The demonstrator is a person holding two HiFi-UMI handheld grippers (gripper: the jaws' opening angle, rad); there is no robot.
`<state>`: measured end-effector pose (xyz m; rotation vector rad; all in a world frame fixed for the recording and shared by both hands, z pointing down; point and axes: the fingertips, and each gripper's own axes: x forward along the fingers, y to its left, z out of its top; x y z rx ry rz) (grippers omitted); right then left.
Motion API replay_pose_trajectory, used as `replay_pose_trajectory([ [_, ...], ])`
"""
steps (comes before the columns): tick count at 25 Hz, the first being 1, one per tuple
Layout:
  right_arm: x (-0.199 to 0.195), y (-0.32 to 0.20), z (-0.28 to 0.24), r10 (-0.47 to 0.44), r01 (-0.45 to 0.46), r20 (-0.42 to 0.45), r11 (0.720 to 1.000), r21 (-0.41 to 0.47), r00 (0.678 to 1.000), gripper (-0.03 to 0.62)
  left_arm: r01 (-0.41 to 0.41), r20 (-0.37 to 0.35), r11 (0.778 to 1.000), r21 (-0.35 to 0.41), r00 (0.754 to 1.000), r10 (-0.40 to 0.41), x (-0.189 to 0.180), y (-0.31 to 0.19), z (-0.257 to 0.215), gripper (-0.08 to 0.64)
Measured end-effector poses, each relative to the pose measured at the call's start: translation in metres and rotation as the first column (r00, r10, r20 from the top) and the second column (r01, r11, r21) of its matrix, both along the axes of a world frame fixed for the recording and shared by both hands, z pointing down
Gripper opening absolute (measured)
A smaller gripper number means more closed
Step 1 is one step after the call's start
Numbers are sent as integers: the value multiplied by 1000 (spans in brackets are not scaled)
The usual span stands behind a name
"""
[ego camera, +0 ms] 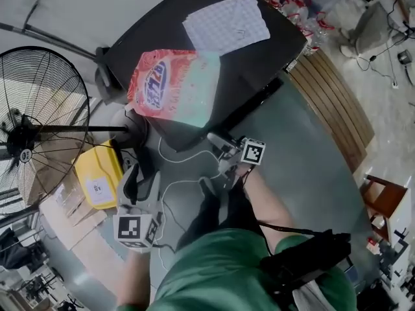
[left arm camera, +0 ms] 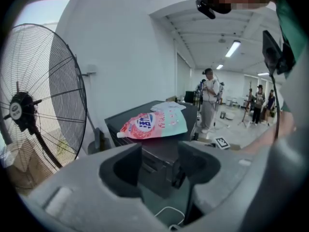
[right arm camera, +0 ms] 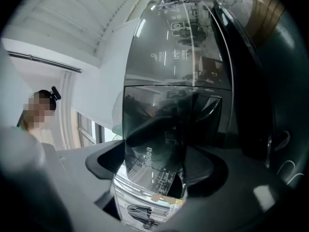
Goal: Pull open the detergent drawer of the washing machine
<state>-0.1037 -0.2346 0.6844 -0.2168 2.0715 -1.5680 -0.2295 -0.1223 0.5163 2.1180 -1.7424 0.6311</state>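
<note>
The black washing machine (ego camera: pixel 259 57) stands ahead of me, with a pink-and-teal detergent bag (ego camera: pixel 172 86) and a checked cloth (ego camera: pixel 225 23) on its lid. At the machine's front, my right gripper (ego camera: pixel 224 151) straddles the glossy dark drawer front (right arm camera: pixel 164 129). In the right gripper view the right gripper (right arm camera: pixel 157 164) stands wide, with that panel filling the gap between its jaws; I see no pad pressing on it. My left gripper (ego camera: pixel 138 177) hangs lower left, off the machine. In its own view the left gripper (left arm camera: pixel 160 170) is open and empty, aimed at the machine (left arm camera: pixel 164 149) and the bag (left arm camera: pixel 154 124).
A large pedestal fan (ego camera: pixel 39 131) stands at the left, with a yellow box (ego camera: pixel 98 175) and cardboard beside it. A white cable (ego camera: pixel 178 183) trails over the floor. Wooden slats (ego camera: pixel 331 102) lie right of the machine. People (left arm camera: pixel 210 103) stand far off in the hall.
</note>
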Motion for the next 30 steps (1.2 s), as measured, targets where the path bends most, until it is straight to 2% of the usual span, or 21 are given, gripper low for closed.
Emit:
replay_pose_trajectory([
  [8,5,-4,2,70,-67,62,996,-53,996,359,-29,-9,1000,-10,1000,29,4,3,4,233],
  [21,10,0,4,83,-76,108,995,-62,991,330,-44,-18,999,-29,999,44,4,13,9,232],
  [23,17,5,3,83,-77,119,995,-55,989,319,-46,-19,998,-31,999,45,3,13,10,232],
  [24,21,8,2,88,-82,119,995,-50,989,287,-46,-21,998,-31,999,45,1,11,10,232],
  [30,38,27,4,99,-93,119,994,-60,988,290,-51,-27,998,-22,998,51,0,0,12,232],
])
